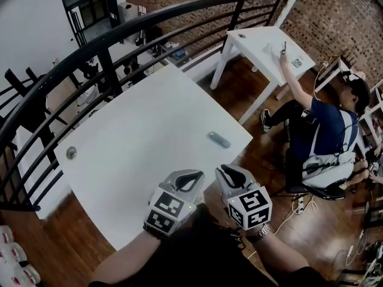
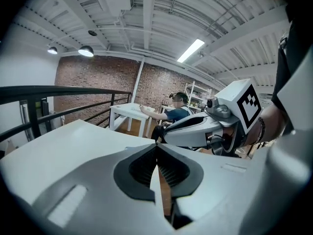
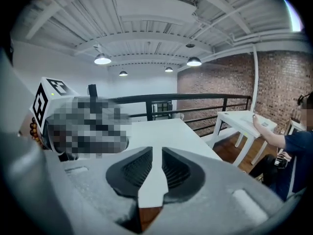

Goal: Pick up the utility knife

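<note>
Fingers of the left gripper (image 2: 157,147) meet at their tips with nothing between them; those of the right gripper (image 3: 156,155) stand slightly apart, also empty. Both hover over the near edge of the white table (image 1: 149,130). Farther out, near the table's right edge, the utility knife (image 1: 219,139) lies flat, well apart from both. It looks light, stiff and smooth-sided, so a grip across the middle of the handle seems safest.

White table, grey knife
The table (image 1: 137,130) is white and the utility knife (image 1: 219,139) is grey. The left gripper (image 1: 195,176) and right gripper (image 1: 225,170) are pale grey, with black-and-white squares. The railing (image 1: 149,18) is black.
</note>
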